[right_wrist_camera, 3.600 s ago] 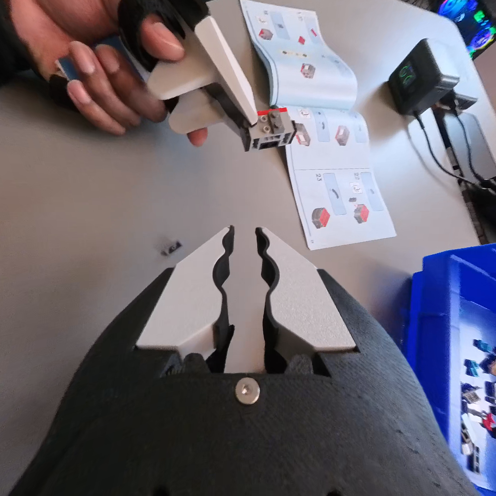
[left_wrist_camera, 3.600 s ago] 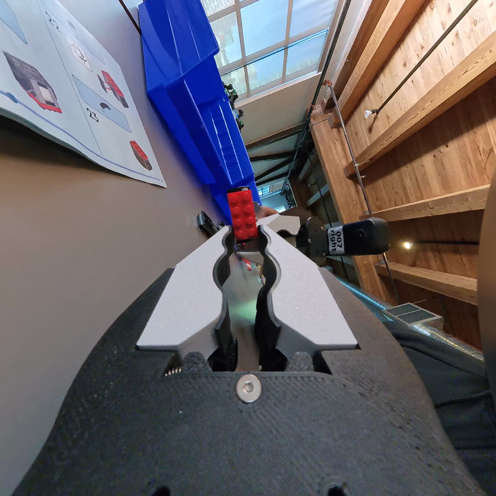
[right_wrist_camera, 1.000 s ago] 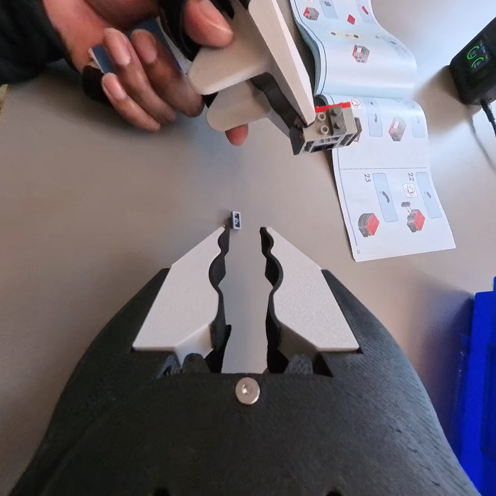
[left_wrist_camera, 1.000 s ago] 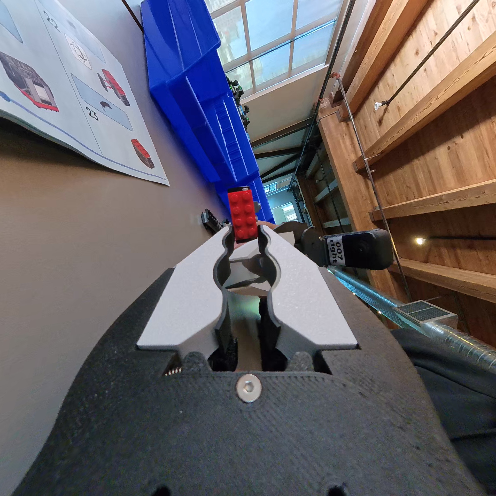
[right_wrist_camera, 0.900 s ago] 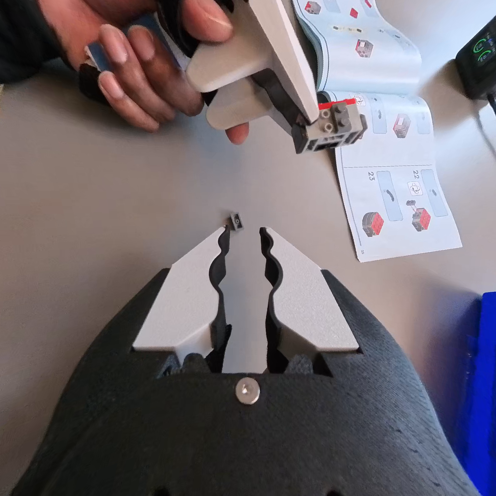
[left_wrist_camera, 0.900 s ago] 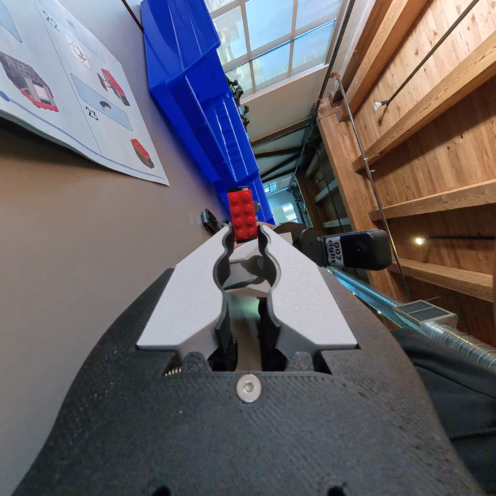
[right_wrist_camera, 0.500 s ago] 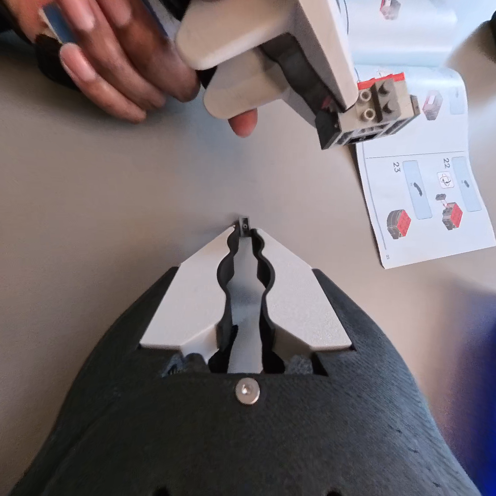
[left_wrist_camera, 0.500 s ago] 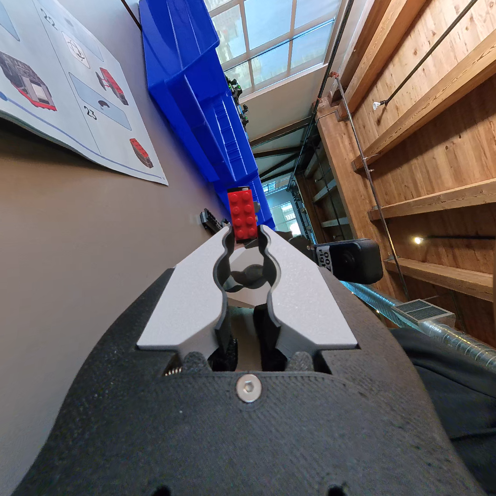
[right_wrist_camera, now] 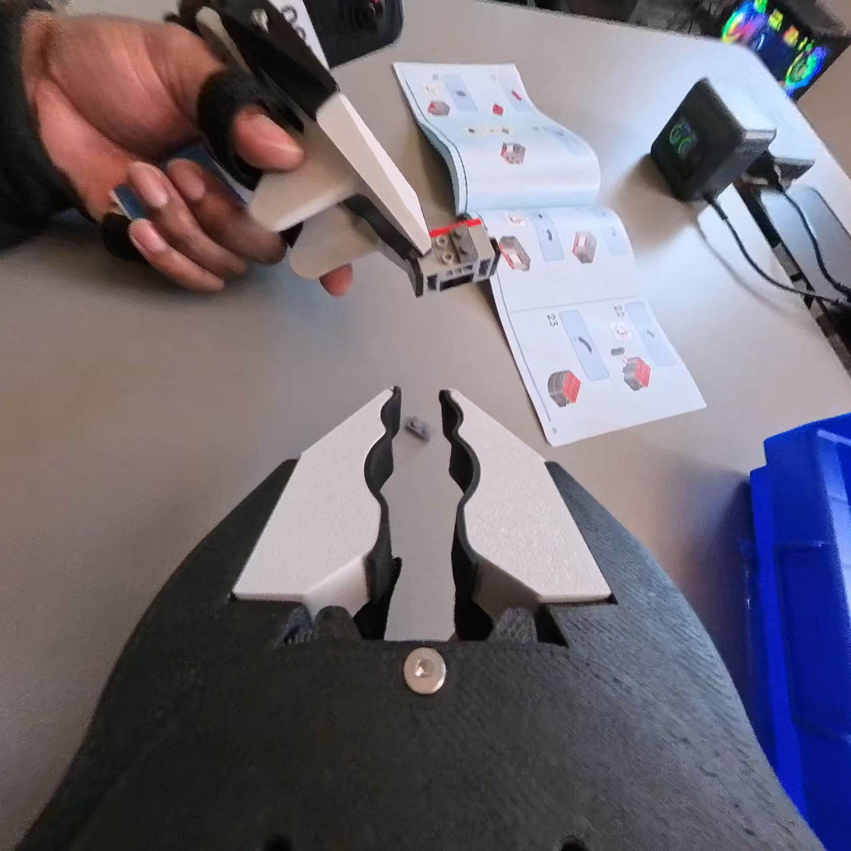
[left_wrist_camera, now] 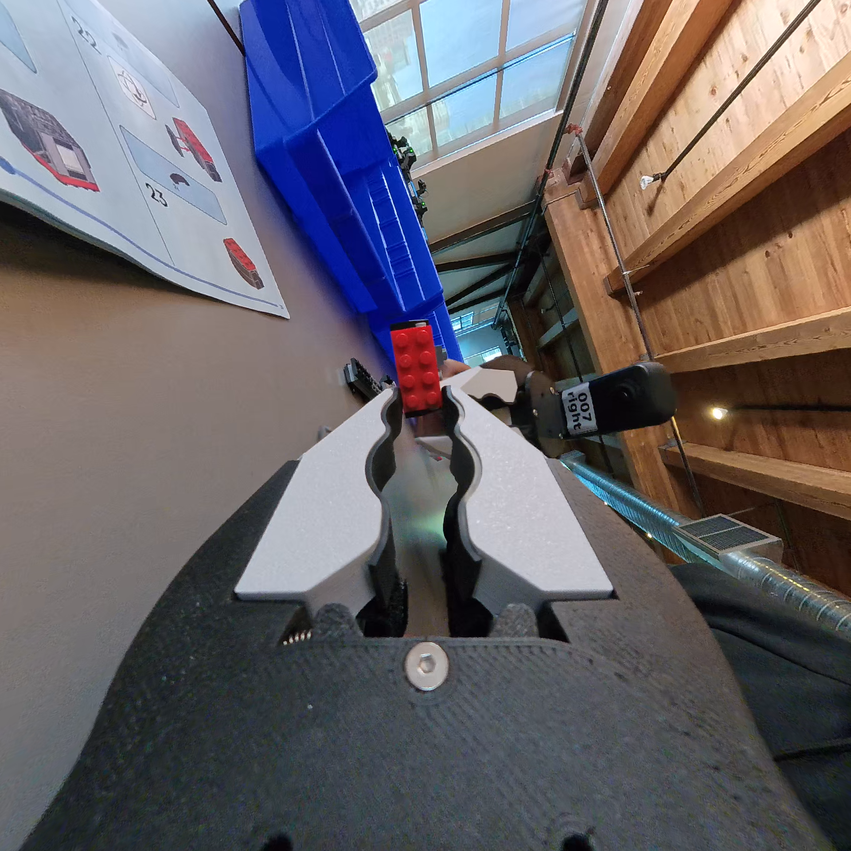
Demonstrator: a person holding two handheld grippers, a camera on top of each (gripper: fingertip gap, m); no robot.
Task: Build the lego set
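The left gripper [left_wrist_camera: 420, 398] is closed on a small lego build [left_wrist_camera: 416, 368], its fingers [left_wrist_camera: 322, 502] pinching the lower end so that the red studded plate faces the left wrist camera. In the right wrist view the same build [right_wrist_camera: 460, 258] shows as a grey block with a thin red layer on top and two grey studs on its side, held clear of the counter [right_wrist_camera: 138, 391] at the tips of the left gripper, with a person's hand [right_wrist_camera: 138, 152] wrapped around the handle.

The right gripper [right_wrist_camera: 418, 396] has its fingers [right_wrist_camera: 322, 506] parted by a narrow gap and grips nothing. A tiny grey piece [right_wrist_camera: 418, 429] lies on the counter, seen in the gap between the fingertips and touching neither of them.

An open instruction booklet [right_wrist_camera: 552, 276] lies flat on the counter just beyond the held build. A blue bin [right_wrist_camera: 810, 575] stands at the right edge of the counter, and a black power adapter [right_wrist_camera: 704, 142] with cables sits past the booklet. In the left wrist view, a small dark lego piece [left_wrist_camera: 364, 380] rests on the counter near the blue bin [left_wrist_camera: 322, 152].
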